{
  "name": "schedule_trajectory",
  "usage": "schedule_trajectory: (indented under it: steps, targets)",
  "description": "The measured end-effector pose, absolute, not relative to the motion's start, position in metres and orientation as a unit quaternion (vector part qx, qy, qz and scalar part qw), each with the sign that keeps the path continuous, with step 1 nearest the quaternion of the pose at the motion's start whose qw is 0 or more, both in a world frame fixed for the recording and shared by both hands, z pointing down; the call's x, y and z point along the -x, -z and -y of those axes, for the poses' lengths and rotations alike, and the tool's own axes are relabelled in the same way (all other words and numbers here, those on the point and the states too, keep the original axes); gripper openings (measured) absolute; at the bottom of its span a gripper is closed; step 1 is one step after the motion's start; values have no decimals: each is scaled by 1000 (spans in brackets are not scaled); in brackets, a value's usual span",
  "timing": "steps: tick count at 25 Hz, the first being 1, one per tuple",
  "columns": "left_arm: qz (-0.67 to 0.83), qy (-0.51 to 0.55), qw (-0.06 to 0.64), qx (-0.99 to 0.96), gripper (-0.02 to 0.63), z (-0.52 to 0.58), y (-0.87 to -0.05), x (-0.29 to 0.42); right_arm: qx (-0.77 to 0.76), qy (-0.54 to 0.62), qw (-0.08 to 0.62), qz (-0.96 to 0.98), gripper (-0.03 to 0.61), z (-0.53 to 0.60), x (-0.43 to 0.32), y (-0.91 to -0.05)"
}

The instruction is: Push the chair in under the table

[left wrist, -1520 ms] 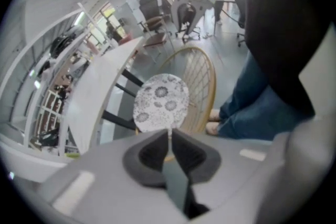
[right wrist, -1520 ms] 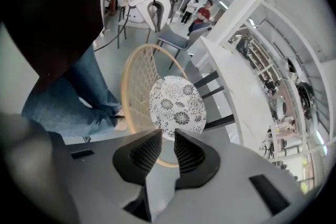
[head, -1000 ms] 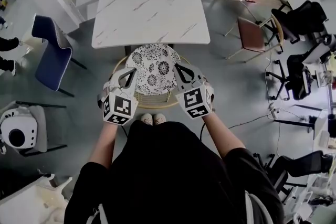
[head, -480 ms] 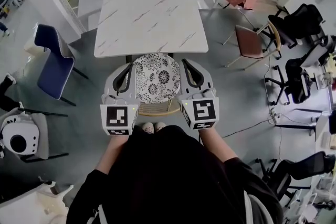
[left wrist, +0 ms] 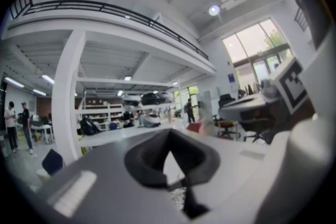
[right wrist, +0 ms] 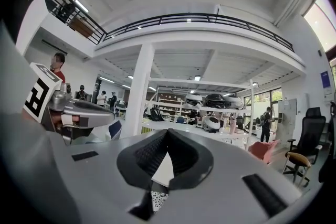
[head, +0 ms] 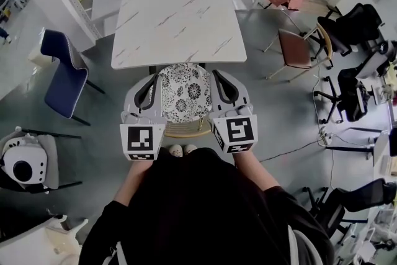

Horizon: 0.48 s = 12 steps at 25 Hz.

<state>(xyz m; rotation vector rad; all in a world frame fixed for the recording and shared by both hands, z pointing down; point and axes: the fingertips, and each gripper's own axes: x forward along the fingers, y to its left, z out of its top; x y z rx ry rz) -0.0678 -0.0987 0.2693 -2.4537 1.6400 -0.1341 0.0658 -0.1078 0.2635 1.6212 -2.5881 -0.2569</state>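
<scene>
- Nearest me, the chair's (head: 183,93) curved backrest (head: 185,130) sits just ahead of my feet (head: 182,149), roughly centred between my hands.
- My left tongs (head: 152,77) and right tongs (head: 214,74) are both pinched together on nothing. They point level and flank the patterned seat on either side, apparently held above it.
- To push well, I should bring both down evenly onto the backrest rim and shove straight, so the chair doesn't swivel.
- Farther on, the seat's far edge meets the near edge of the table (head: 177,15). I can't tell from this steep view how much is already under.
</scene>
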Motion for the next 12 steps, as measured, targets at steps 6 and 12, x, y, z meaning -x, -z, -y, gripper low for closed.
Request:
schedule_trajectory:
  steps: [6, 12]
  targets:
    - [-553, 41, 88, 827, 8, 102, -269, 67, -527, 83, 40, 845, 20, 111, -65, -264]
    - [-552, 42, 89, 828, 8, 103, -273, 70, -529, 82, 42, 844, 20, 113, -62, -269]
